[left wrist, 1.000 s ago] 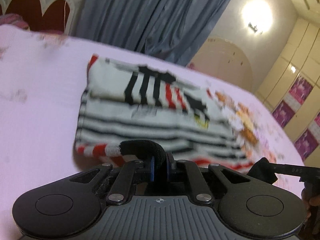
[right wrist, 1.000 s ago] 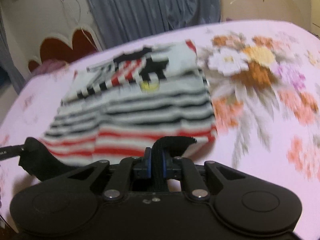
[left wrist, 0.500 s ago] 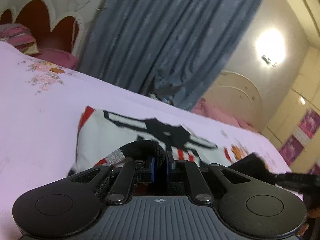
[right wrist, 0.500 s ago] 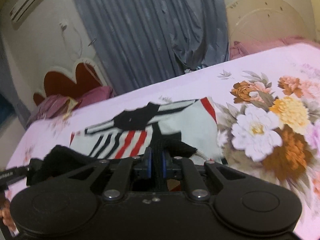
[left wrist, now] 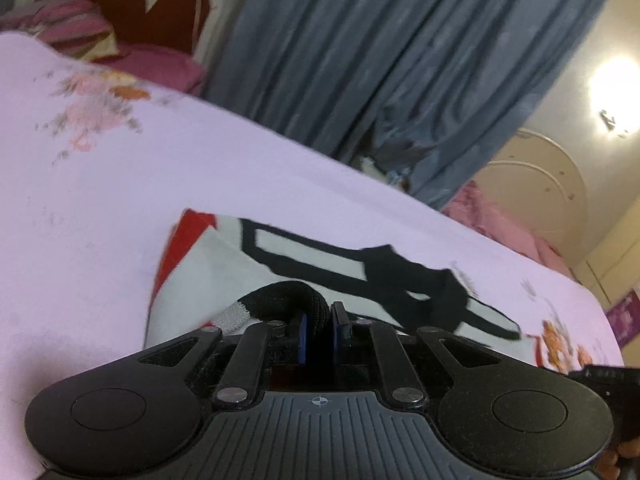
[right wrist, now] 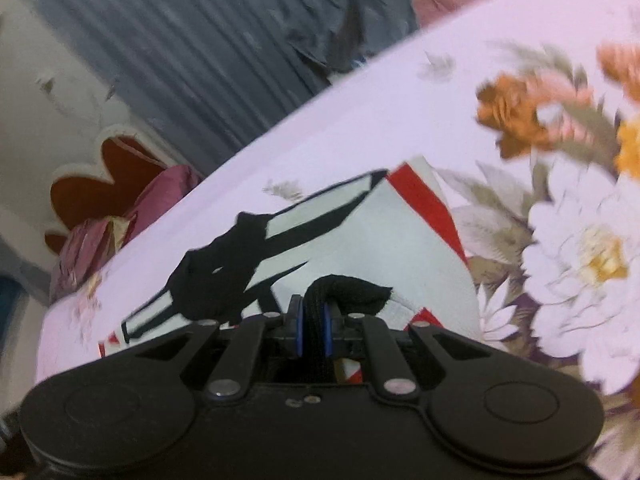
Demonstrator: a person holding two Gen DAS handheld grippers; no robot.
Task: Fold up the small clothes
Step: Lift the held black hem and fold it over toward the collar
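A small white garment [left wrist: 224, 268] with black bands and red trim lies flat on the lilac bed sheet [left wrist: 100, 200]. My left gripper [left wrist: 318, 322] is shut on a black ribbed hem [left wrist: 288, 300] of the garment, held over its far white part. In the right wrist view the same garment [right wrist: 384, 240] lies ahead. There my right gripper [right wrist: 314, 320] is shut on another stretch of the black hem [right wrist: 352, 290]. The striped part of the garment is hidden beneath both grippers. A bit of the right gripper's body [left wrist: 600, 376] shows at the left view's right edge.
The sheet carries a large flower print [right wrist: 572, 248] right of the garment. Pillows [left wrist: 80, 36] and a scalloped headboard [left wrist: 132, 4] stand at the bed's far left, with a grey-blue curtain [left wrist: 380, 60] behind. Pink bedding [left wrist: 500, 224] lies at the far right.
Both grippers have carried the black hem forward over the garment toward its far edge. The striped lower part has dropped out of sight beneath them. Both views have rolled.
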